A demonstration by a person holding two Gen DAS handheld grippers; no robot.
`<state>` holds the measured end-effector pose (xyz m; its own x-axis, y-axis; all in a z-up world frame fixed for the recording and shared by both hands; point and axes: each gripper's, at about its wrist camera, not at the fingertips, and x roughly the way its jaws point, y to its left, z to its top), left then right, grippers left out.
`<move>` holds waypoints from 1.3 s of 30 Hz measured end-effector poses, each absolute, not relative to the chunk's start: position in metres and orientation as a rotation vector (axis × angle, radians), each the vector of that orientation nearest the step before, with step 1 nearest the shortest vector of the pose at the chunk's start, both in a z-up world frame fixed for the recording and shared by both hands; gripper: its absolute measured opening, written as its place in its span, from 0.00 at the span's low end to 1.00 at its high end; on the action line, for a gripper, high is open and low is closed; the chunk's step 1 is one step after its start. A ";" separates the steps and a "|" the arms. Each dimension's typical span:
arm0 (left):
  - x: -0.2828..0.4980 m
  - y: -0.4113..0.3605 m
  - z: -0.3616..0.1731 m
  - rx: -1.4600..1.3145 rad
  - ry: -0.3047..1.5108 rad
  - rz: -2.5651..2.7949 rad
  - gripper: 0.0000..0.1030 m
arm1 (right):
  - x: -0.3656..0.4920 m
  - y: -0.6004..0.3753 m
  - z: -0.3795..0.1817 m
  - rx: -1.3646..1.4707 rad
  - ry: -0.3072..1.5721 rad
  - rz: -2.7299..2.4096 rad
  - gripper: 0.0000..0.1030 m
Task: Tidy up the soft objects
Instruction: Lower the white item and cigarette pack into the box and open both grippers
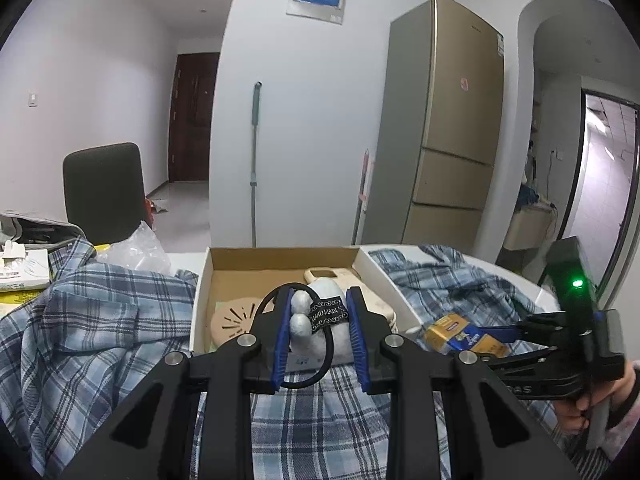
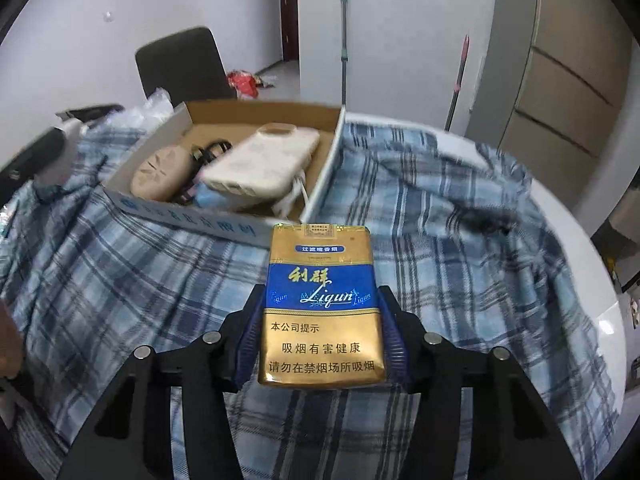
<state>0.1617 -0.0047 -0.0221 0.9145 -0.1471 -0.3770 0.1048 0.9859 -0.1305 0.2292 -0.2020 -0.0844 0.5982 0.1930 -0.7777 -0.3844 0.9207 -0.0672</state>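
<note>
Right now the left gripper (image 1: pixel 318 316) has its jaws narrowed tight on a white bundle (image 1: pixel 320 320) with a black band, held just over the near edge of the box (image 1: pixel 280 258). Over on the right, the right gripper (image 2: pixel 320 336) has its jaws about half open and pressed against both sides of a gold-and-blue pack (image 2: pixel 320 308), above the plaid cloth (image 2: pixel 440 240) on the white bench (image 2: pixel 592 280), just short of the box's near wall. Inside the box lie a pale phone case (image 2: pixel 260 164), a round beige disc (image 2: pixel 160 176) and some cable.
</note>
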 end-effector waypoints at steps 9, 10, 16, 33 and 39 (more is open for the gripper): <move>0.174 0.001 0.018 -0.096 0.337 -0.115 0.27 | 0.223 -0.174 -0.011 -0.219 0.686 0.385 0.51; 0.179 0.003 0.023 -0.095 0.332 -0.113 0.27 | 0.226 -0.168 -0.003 -0.211 0.665 0.388 0.51; 0.214 0.018 0.039 -0.128 0.356 -0.109 0.27 | 0.256 -0.139 0.017 -0.168 0.604 0.377 0.51; 0.285 0.036 -0.026 -0.122 0.567 -0.045 0.27 | 0.332 -0.117 -0.060 -0.192 0.771 0.347 0.53; 0.279 0.036 -0.024 -0.129 0.536 -0.014 0.82 | 0.332 -0.119 -0.066 -0.190 0.781 0.352 0.70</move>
<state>0.2793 0.0362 -0.0238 0.8599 -0.0473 -0.5082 -0.0200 0.9918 -0.1260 0.3316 -0.1191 -0.0656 0.6558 0.2391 -0.7160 -0.3782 0.9250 -0.0375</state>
